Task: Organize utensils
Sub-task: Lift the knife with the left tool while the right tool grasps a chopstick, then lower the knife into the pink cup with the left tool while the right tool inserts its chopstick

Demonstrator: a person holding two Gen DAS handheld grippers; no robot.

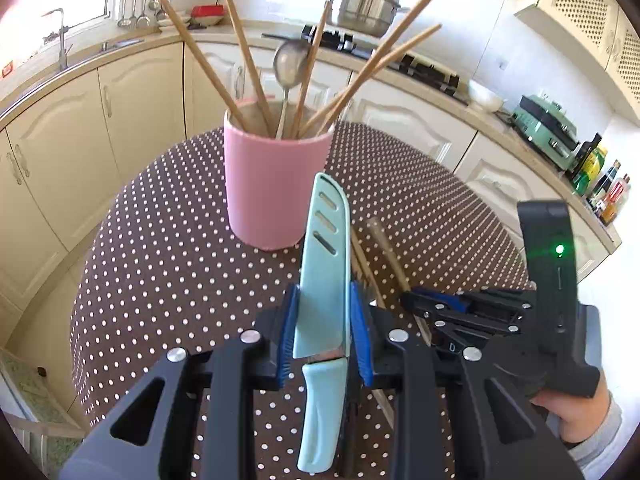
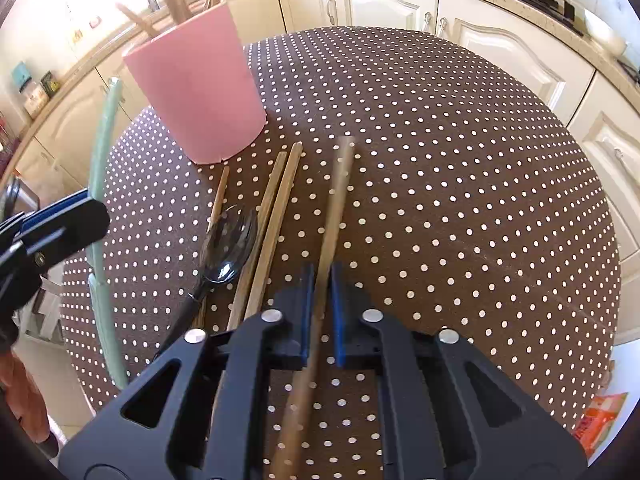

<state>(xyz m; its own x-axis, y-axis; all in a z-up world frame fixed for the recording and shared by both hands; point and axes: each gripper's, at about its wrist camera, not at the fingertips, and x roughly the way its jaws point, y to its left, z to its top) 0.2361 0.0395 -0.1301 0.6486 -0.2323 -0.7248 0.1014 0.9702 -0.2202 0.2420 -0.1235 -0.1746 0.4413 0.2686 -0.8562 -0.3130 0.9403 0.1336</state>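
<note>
My left gripper [image 1: 324, 290] is shut on a mint-green sheathed knife [image 1: 324, 240], held upright just in front of the pink utensil cup [image 1: 272, 184]. The cup holds several wooden chopsticks and a metal spoon [image 1: 289, 65]. In the right wrist view, my right gripper [image 2: 322, 274] is shut on a long wooden stick [image 2: 340, 192] that lies low over the dotted table [image 2: 440, 160]. Left of it on the cloth lie a pair of chopsticks [image 2: 276, 208], another thin stick and a black spoon [image 2: 228, 248]. The knife [image 2: 100, 168] and left gripper [image 2: 72, 228] show at the left edge.
Cream cabinets [image 1: 132, 120] and a countertop ring the round table. A sink tap [image 1: 62, 36], a steel pot [image 1: 364, 0] on the stove, a green appliance [image 1: 548, 132] and bottles [image 1: 600, 184] stand on the counter. An orange packet [image 2: 600, 420] lies beyond the table's right edge.
</note>
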